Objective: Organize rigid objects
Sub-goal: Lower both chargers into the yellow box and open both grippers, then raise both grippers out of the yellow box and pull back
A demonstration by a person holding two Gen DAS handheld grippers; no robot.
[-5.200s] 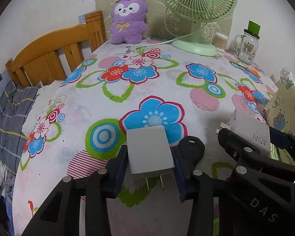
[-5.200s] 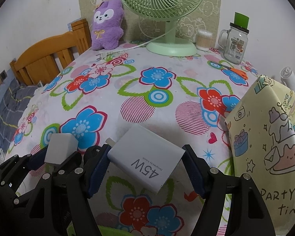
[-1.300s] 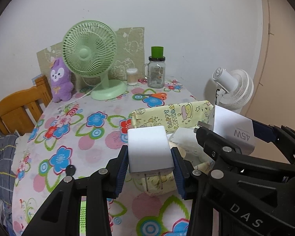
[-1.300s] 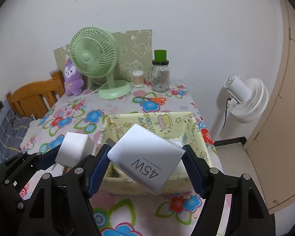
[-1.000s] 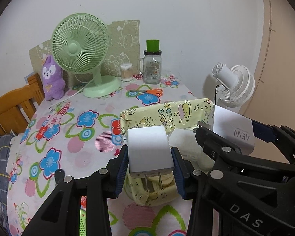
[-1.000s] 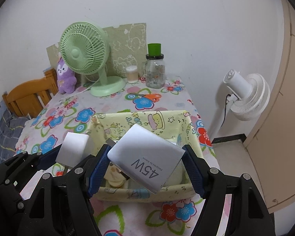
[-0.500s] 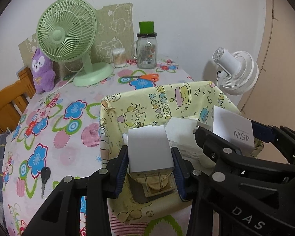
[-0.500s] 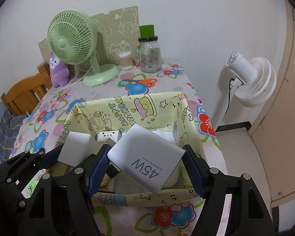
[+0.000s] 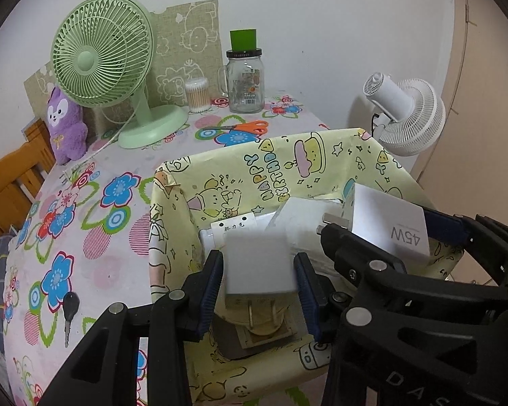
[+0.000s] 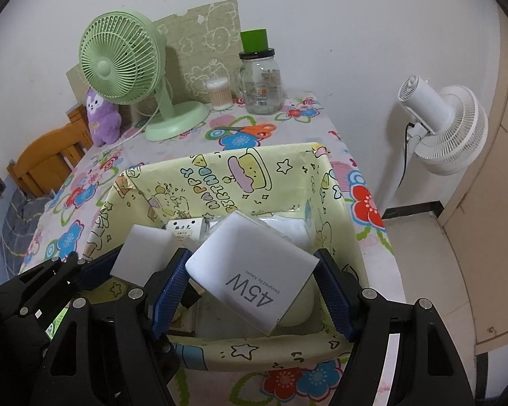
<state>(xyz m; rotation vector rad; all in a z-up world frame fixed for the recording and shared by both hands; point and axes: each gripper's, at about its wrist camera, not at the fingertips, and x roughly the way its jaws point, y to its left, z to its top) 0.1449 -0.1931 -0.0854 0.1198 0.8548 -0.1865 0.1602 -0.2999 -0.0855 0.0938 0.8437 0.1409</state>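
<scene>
I have my left gripper (image 9: 259, 272) clamped on a small white charger (image 9: 258, 261), a smooth matte plastic cube with rounded edges and two flat metal prongs pointing back toward the camera. It hangs over the near part of the yellow box (image 9: 289, 165), whose walls are wrapped in glossy cartoon-printed paper with creased, slightly torn corners. My right gripper (image 10: 252, 289) is closed on the 45W charger (image 10: 250, 279), a larger, flatter white brick with grey "45W" lettering on its end face; it sits tilted between the blue ribbed pads, one corner low, also above the box's open top. Both grippers are black, angular, with round silver bolts.

Inside the box I can see more white plastic blocks, among them a labelled adapter (image 10: 185, 228), packed close together; what lies beneath them I can't make out.

The desk (image 9: 94, 203) wears a cloth with bold blue, red and green flowers. On it stand a pale green fan (image 9: 101, 50) with a round ribbed grille, a clear glass jar (image 9: 244, 83) with a green cap, orange-handled scissors (image 9: 245, 125) and a fuzzy purple plush (image 9: 65, 125). A black key (image 9: 70, 308) lies flat to the left of the box.
</scene>
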